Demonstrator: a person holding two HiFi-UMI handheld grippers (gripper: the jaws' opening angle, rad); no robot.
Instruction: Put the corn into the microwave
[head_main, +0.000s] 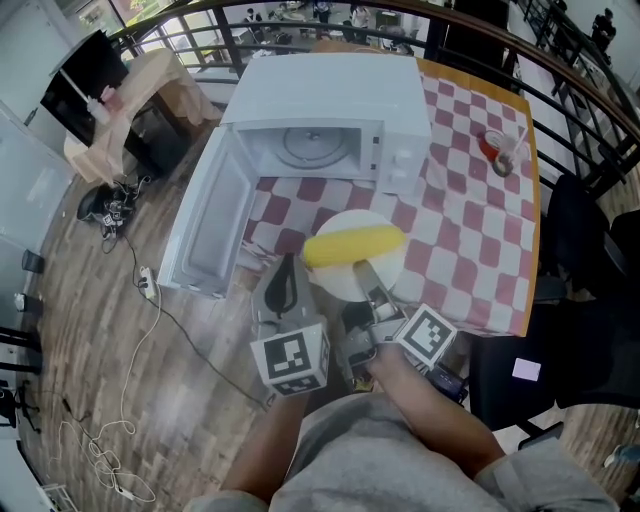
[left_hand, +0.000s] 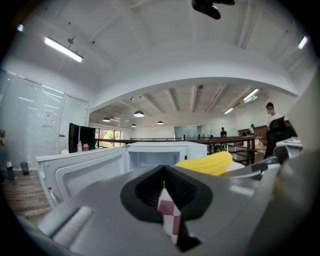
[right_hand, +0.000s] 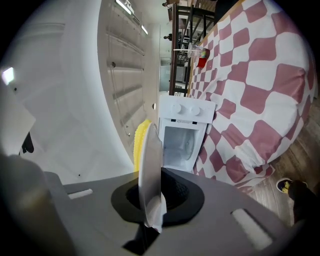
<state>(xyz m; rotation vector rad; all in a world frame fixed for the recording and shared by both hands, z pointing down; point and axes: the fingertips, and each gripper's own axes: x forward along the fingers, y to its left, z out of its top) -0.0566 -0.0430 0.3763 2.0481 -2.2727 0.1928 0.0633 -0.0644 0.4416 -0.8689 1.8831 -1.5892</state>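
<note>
Right tool (head_main: 362, 268) clenches the plate (head_main: 335, 282) by its near rim, the corn (head_main: 355, 245) lying on it over the counter's (head_main: 470, 250) front edge. Left tool (head_main: 287, 272) is clenched, empty. We should carry the plate level into the open microwave (head_main: 330, 100).

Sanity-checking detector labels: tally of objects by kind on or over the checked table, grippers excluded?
Microwave: 1
Plate: 1
Corn cob: 1
Cup: 1
Total: 4
</note>
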